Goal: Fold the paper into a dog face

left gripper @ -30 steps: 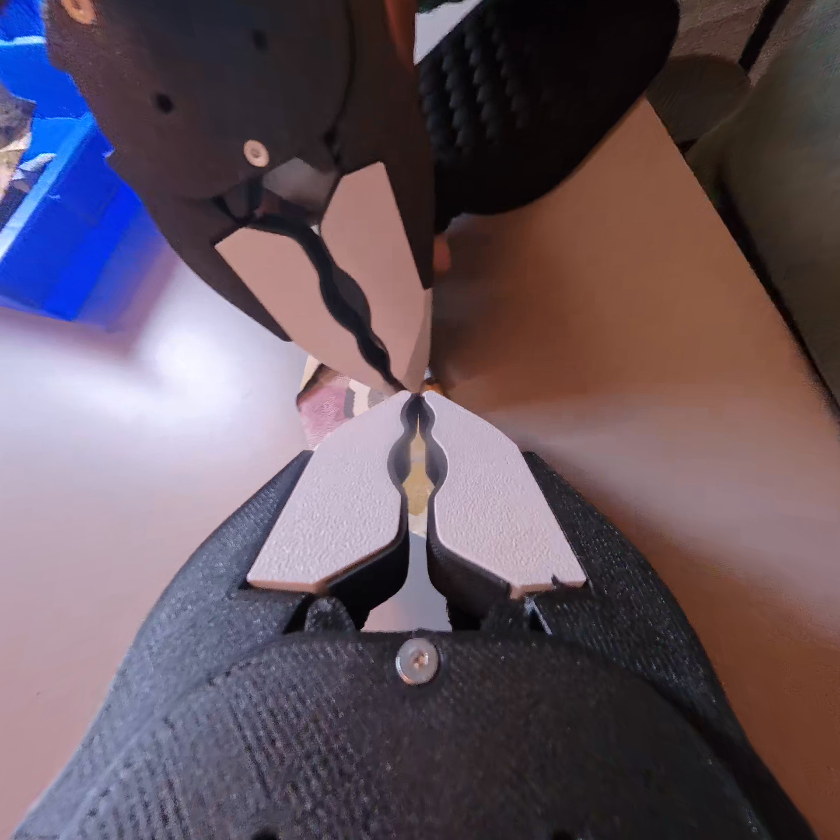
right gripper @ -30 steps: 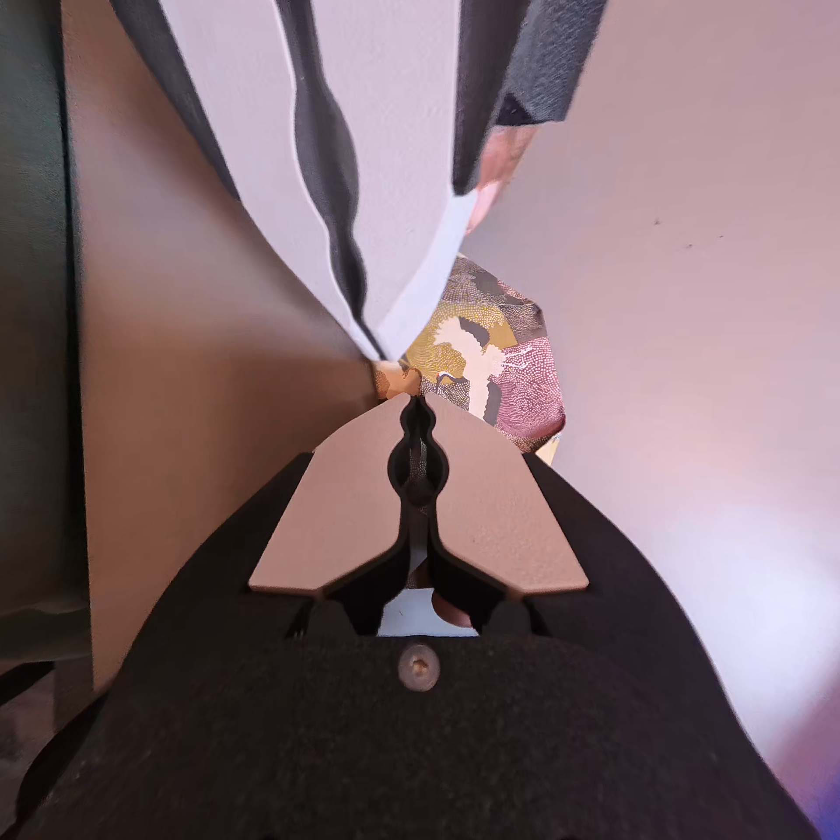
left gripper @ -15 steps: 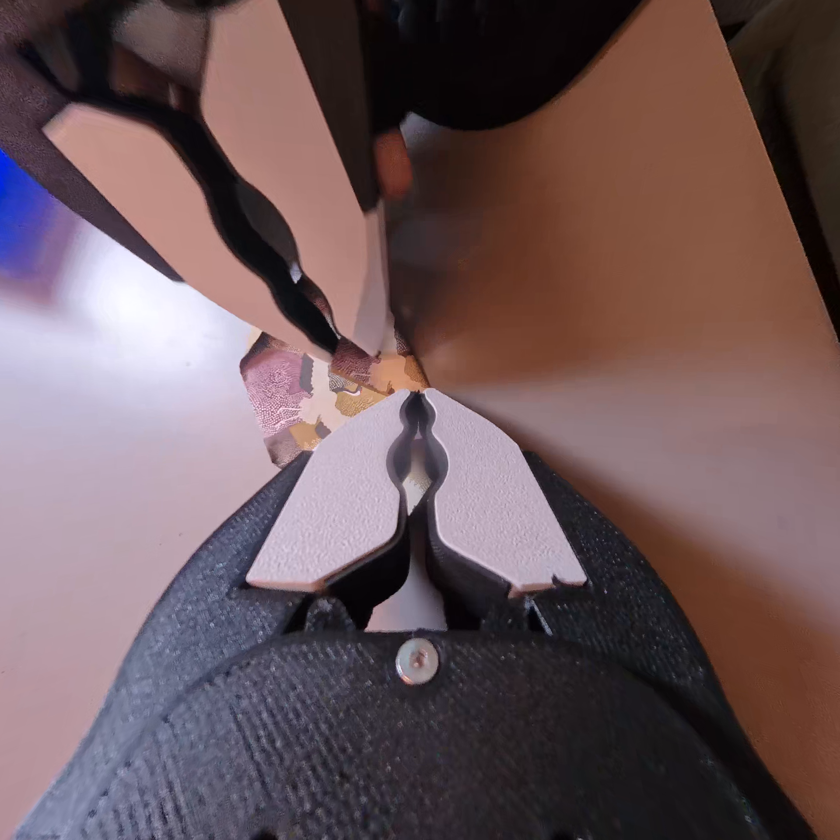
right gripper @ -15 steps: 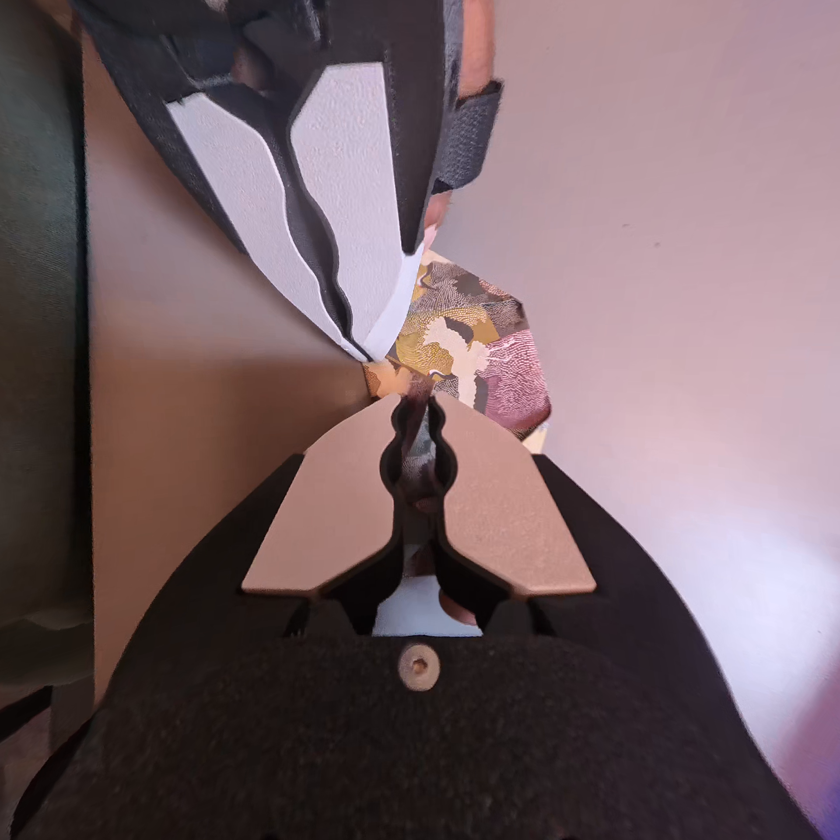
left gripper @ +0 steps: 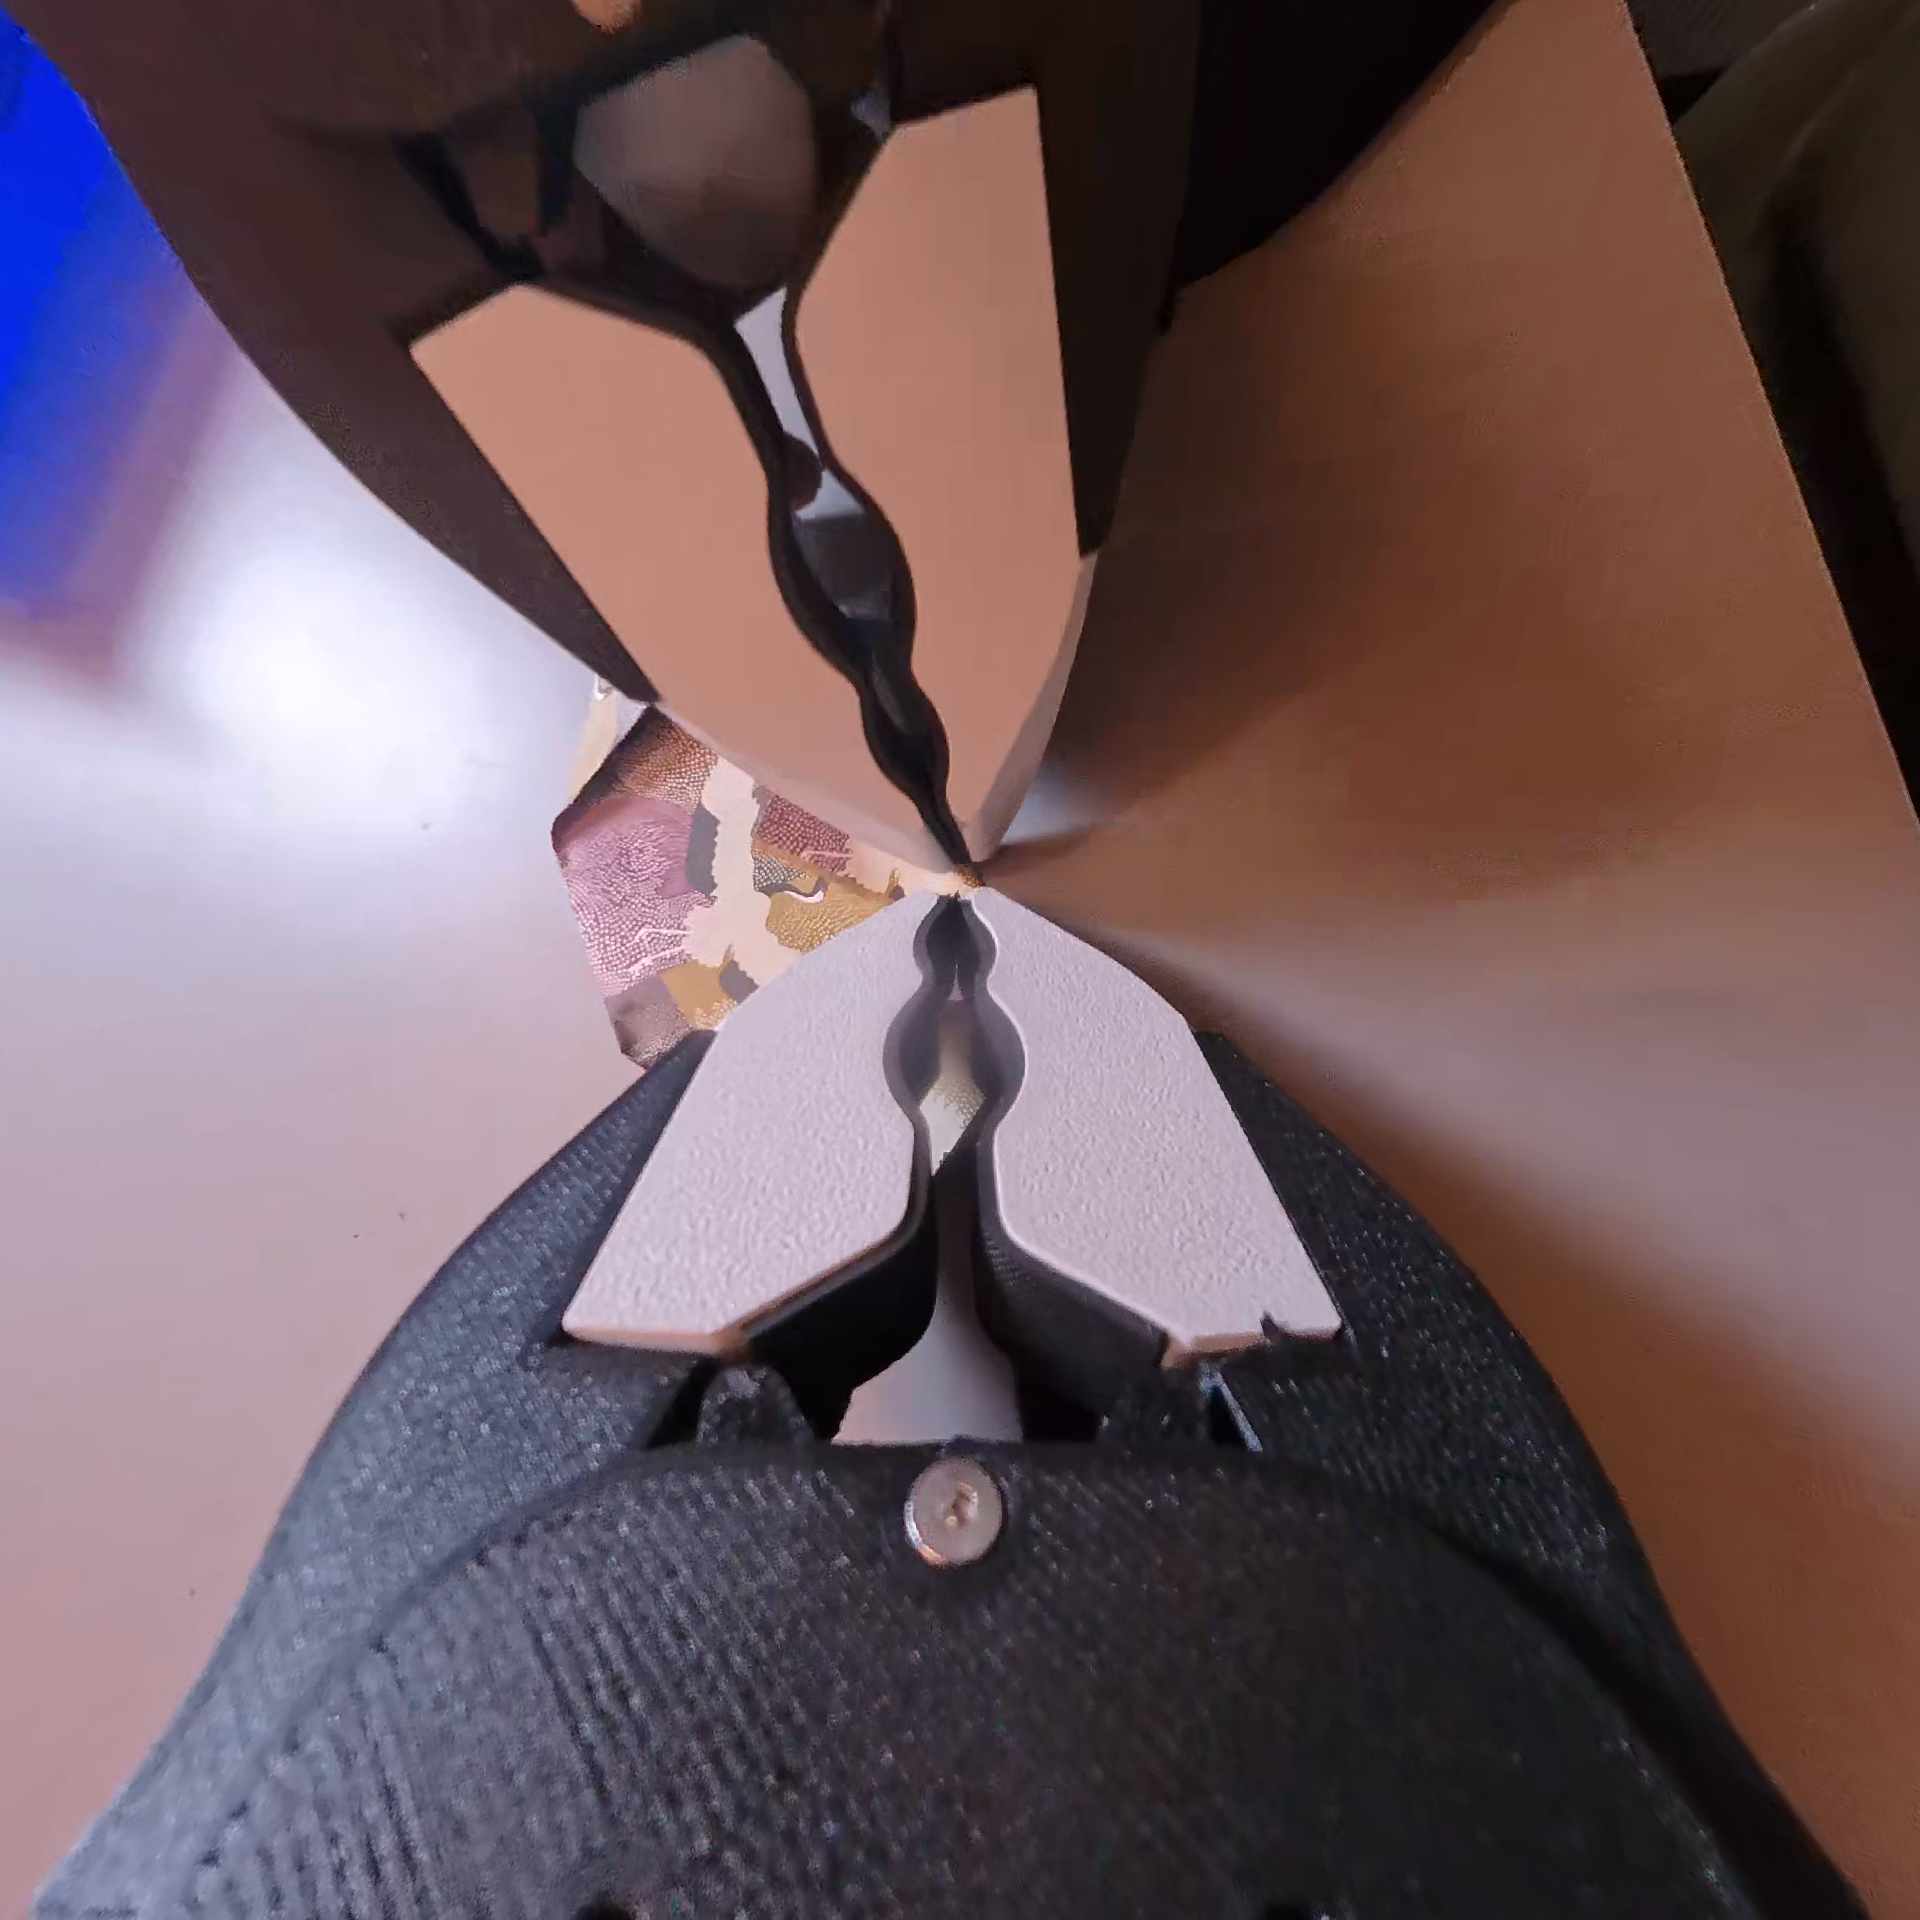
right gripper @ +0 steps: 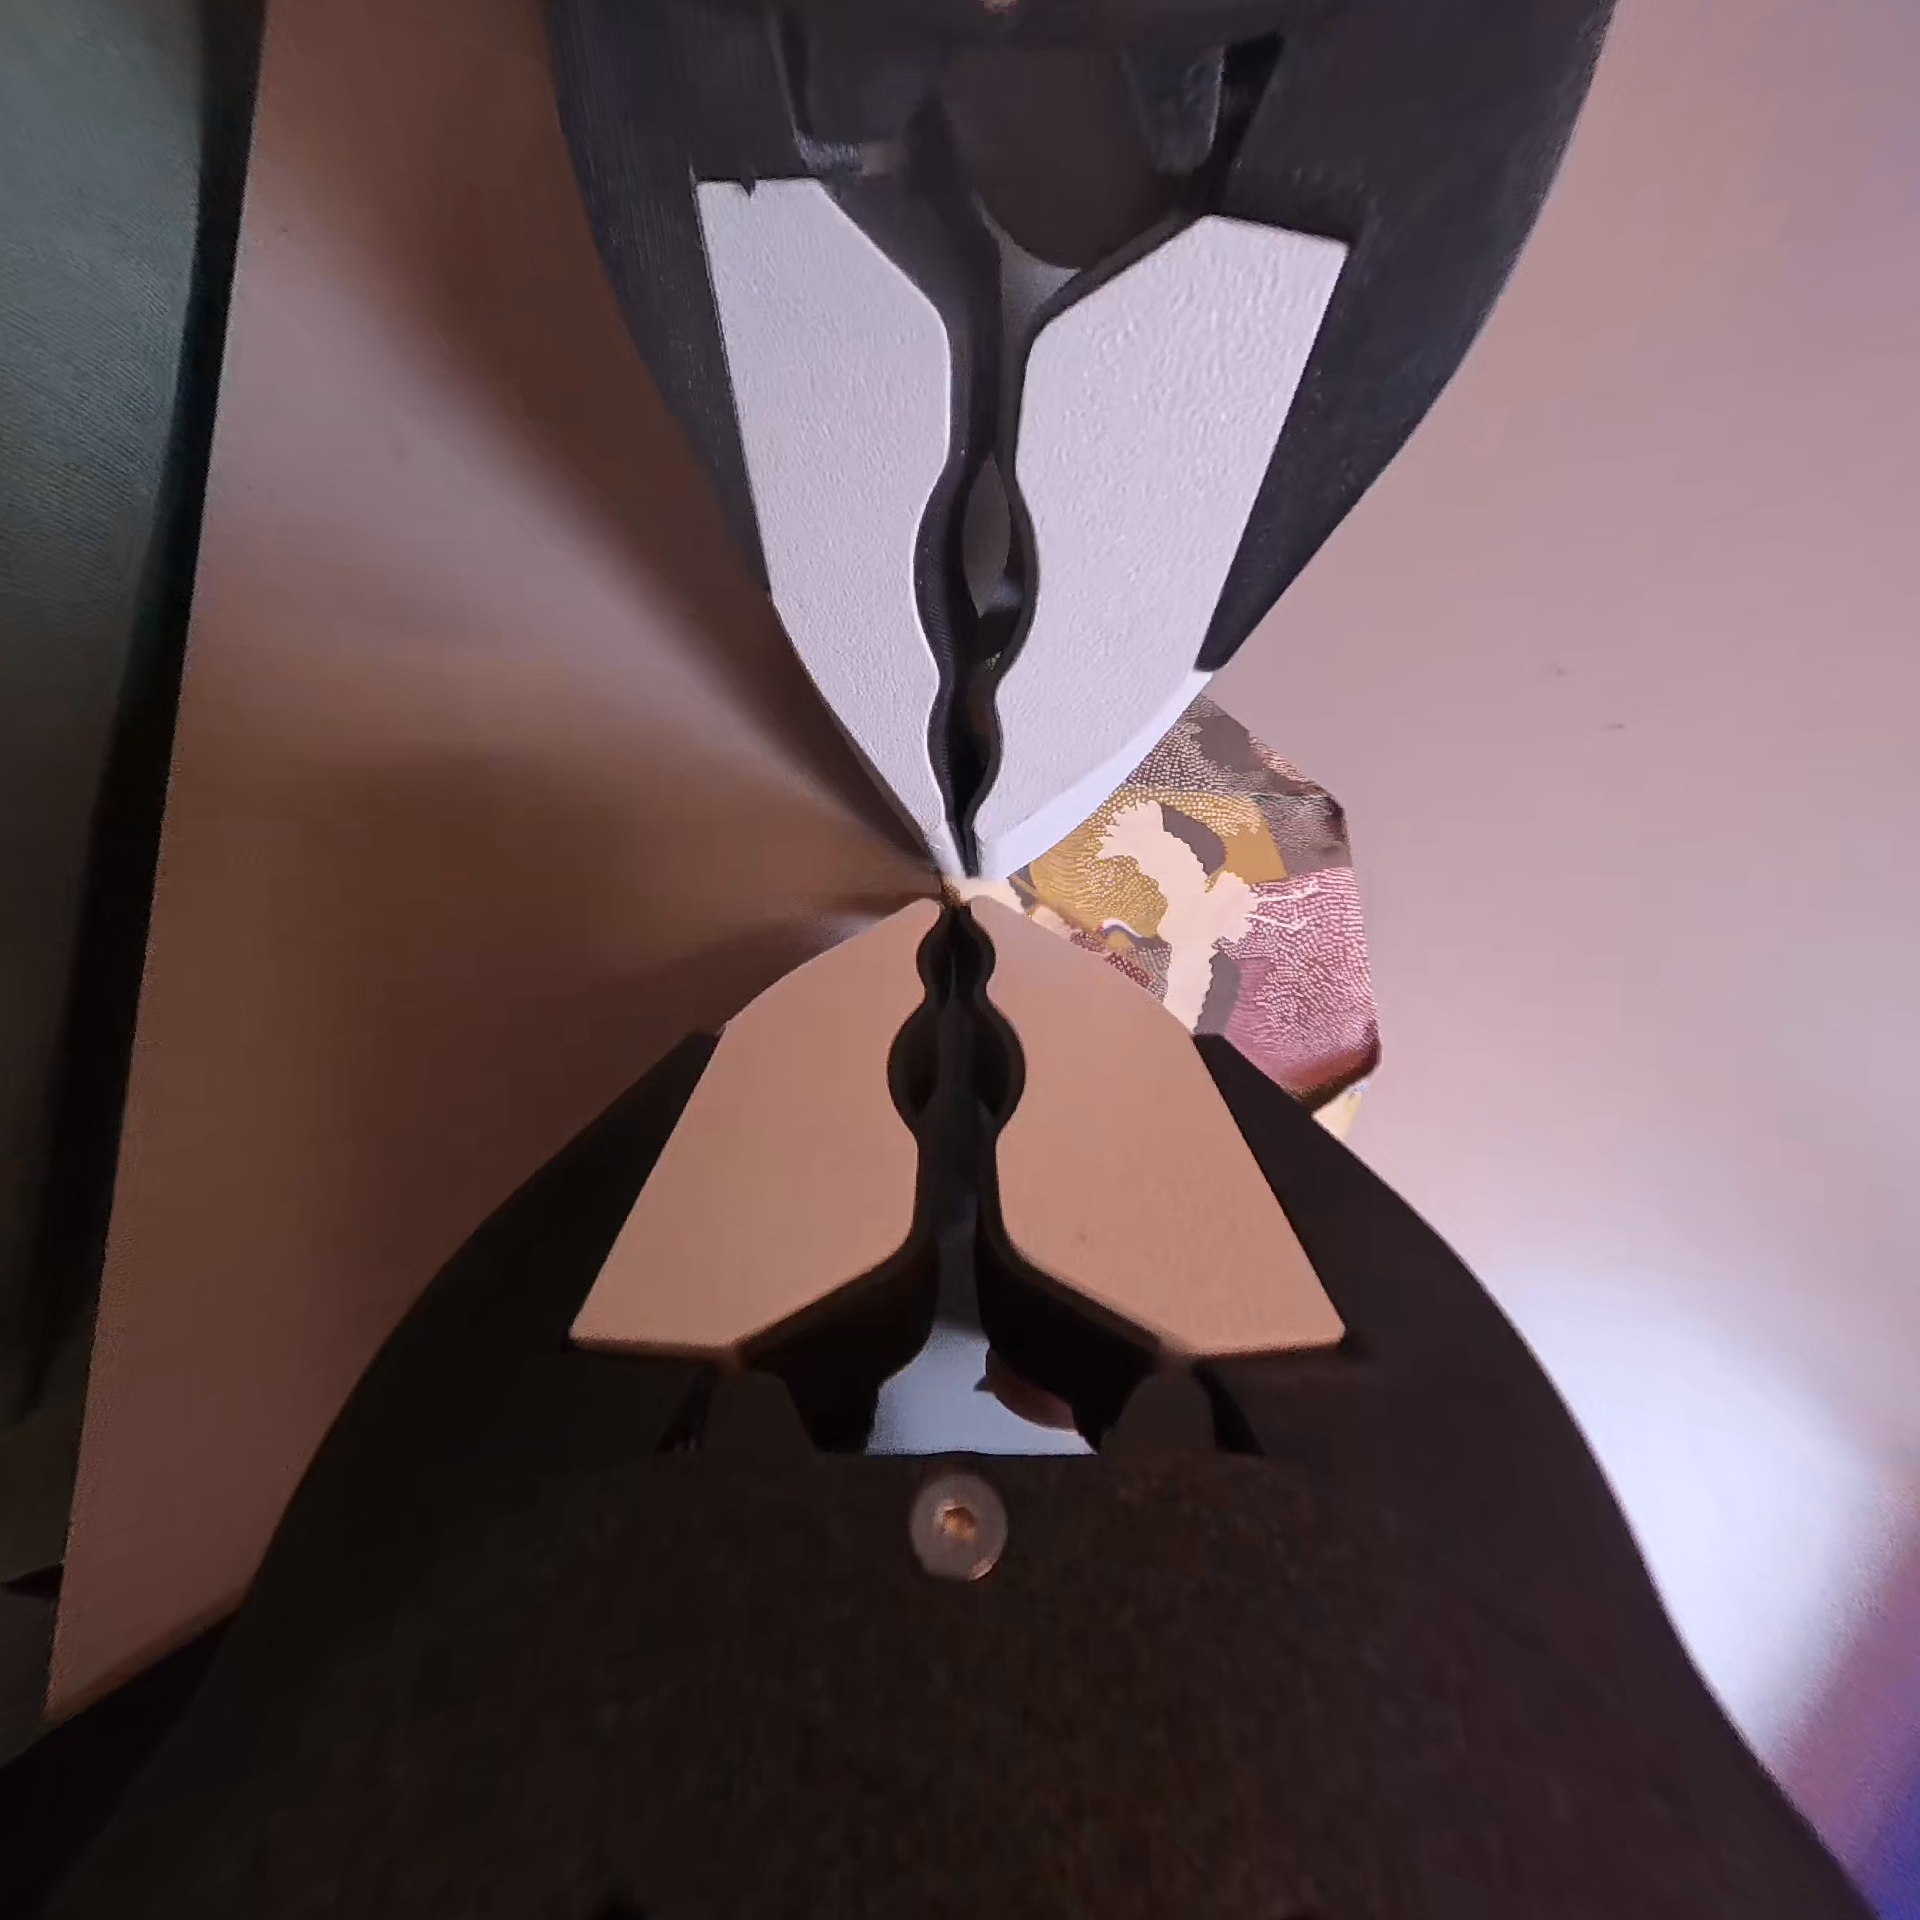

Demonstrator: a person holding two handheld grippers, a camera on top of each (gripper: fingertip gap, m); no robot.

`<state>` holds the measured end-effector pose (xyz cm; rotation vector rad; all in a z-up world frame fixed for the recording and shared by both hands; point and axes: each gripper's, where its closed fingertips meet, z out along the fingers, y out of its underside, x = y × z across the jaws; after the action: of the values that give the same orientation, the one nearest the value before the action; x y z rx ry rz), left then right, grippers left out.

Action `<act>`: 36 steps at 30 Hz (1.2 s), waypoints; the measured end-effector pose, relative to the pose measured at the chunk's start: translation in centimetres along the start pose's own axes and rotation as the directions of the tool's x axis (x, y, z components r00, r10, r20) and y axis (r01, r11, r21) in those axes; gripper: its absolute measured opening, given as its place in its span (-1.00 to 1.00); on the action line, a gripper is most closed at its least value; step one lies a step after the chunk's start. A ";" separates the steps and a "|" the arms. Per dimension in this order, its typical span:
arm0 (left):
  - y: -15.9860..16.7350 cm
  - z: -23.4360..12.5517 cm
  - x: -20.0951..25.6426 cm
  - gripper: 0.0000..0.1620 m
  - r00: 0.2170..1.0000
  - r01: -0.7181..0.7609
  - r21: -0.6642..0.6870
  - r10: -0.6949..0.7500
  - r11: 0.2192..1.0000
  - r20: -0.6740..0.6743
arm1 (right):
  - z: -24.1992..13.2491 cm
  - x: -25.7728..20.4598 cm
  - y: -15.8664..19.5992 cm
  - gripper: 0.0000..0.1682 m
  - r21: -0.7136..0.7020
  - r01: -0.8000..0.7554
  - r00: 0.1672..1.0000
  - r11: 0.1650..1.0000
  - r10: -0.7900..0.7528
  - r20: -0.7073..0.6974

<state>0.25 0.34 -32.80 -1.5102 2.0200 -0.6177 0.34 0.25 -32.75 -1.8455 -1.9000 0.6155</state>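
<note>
The folded patterned paper [left gripper: 707,904], in pink, gold and grey, lies on the pale table [left gripper: 260,1143]. My left gripper [left gripper: 954,912] is shut at the paper's corner, and a strip of paper shows in the gap between its fingers. My right gripper [left gripper: 954,862] comes in from above, tip to tip with the left, and is shut at the same corner. In the right wrist view the right gripper [right gripper: 956,916] is shut, the left gripper [right gripper: 964,857] faces it from above, and the paper [right gripper: 1247,914] spreads out to the right of both.
A blue bin [left gripper: 62,312] stands at the far left. The table edge [left gripper: 1787,582] runs close by on the right, with dark green fabric beyond it; in the right wrist view this edge [right gripper: 223,675] is on the left.
The right gripper's fingers, slightly parted around the paper half a second ago, have shut. The two grippers have swung into line, tip to tip. More of the paper shows to the side.
</note>
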 end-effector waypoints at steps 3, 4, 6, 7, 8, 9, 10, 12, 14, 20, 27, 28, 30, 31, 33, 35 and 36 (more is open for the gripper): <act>0.0 0.0 0.0 -1.00 1.000 -0.001 0.003 0.001 1.000 0.002 | 0.2 0.0 0.0 -1.00 -0.014 -0.008 1.000 1.000 0.009 0.022; 0.0 0.0 0.0 -1.00 1.000 -0.003 0.003 0.003 1.000 0.002 | 0.2 0.0 0.0 -1.00 -0.017 -0.030 0.999 0.999 0.031 0.035; 0.0 0.0 0.0 -1.00 1.000 -0.009 -0.001 0.009 1.000 0.003 | 0.2 0.0 0.0 -1.00 -0.023 -0.070 0.995 0.997 0.072 0.062; 0.0 0.0 0.0 -1.00 1.000 -0.011 -0.004 0.011 1.000 0.006 | 0.2 0.0 0.1 -1.00 -0.023 -0.070 0.995 0.997 0.071 0.065; 0.0 0.0 0.0 -1.00 1.000 -0.010 -0.007 0.010 1.000 0.007 | 0.2 0.0 0.1 -1.00 -0.025 -0.066 0.996 0.997 0.068 0.063; 0.1 0.0 0.0 -1.00 1.000 -0.006 -0.008 0.006 1.000 0.008 | 0.2 0.0 0.1 -1.00 -0.027 -0.066 0.996 0.997 0.068 0.058; 0.1 0.0 0.0 -1.00 1.000 -0.005 -0.008 0.005 1.000 0.008 | 0.2 0.0 0.1 -1.00 -0.030 -0.068 0.996 0.997 0.069 0.054; 0.1 0.0 0.0 -0.99 1.000 -0.007 -0.004 0.007 1.000 0.009 | 0.1 0.0 0.3 -1.00 -0.042 -0.070 0.996 0.997 0.072 0.056; 0.1 0.0 0.0 -0.99 1.000 -0.008 -0.005 0.008 1.000 0.014 | 0.0 0.0 0.4 -1.00 -0.044 -0.072 0.995 0.996 0.075 0.063; 0.1 0.0 0.0 -0.99 1.000 -0.007 -0.009 0.007 1.000 0.019 | -0.3 0.0 0.8 -1.00 -0.054 -0.083 0.994 0.995 0.087 0.072; 0.1 0.0 0.0 -0.99 1.000 -0.006 -0.011 0.006 1.000 0.020 | -0.9 0.1 1.7 -1.00 -0.071 -0.083 0.995 0.994 0.087 0.058; 0.1 0.0 0.0 -0.99 1.000 -0.006 -0.010 0.006 1.000 0.020 | -1.1 0.1 1.9 -1.00 -0.072 -0.085 0.994 0.994 0.089 0.056; 0.1 0.0 0.0 -0.99 1.000 -0.004 -0.010 0.004 1.000 0.019 | -1.3 0.2 2.2 -1.00 -0.072 -0.090 0.994 0.993 0.094 0.052; 0.1 0.0 0.0 -0.99 1.000 -0.004 -0.009 0.004 1.000 0.019 | -1.4 0.2 2.3 -1.00 -0.070 -0.093 0.994 0.993 0.096 0.049; 0.1 0.0 0.0 -0.99 1.000 -0.003 -0.009 0.003 1.000 0.018 | -1.6 0.2 2.6 -1.00 -0.069 -0.102 0.993 0.992 0.105 0.047; 0.1 0.0 0.0 -0.99 1.000 -0.001 -0.009 0.001 1.000 0.018 | -1.7 0.3 2.7 -1.00 -0.062 -0.113 0.992 0.992 0.116 0.052; 0.1 0.0 0.0 -0.99 1.000 0.000 -0.008 0.000 1.000 0.018 | -1.7 0.3 2.8 -1.00 -0.060 -0.117 0.991 0.991 0.120 0.055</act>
<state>0.14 0.37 -32.88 -1.5154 2.0115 -0.5950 3.62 0.62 -32.99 -2.0090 -1.8723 0.6672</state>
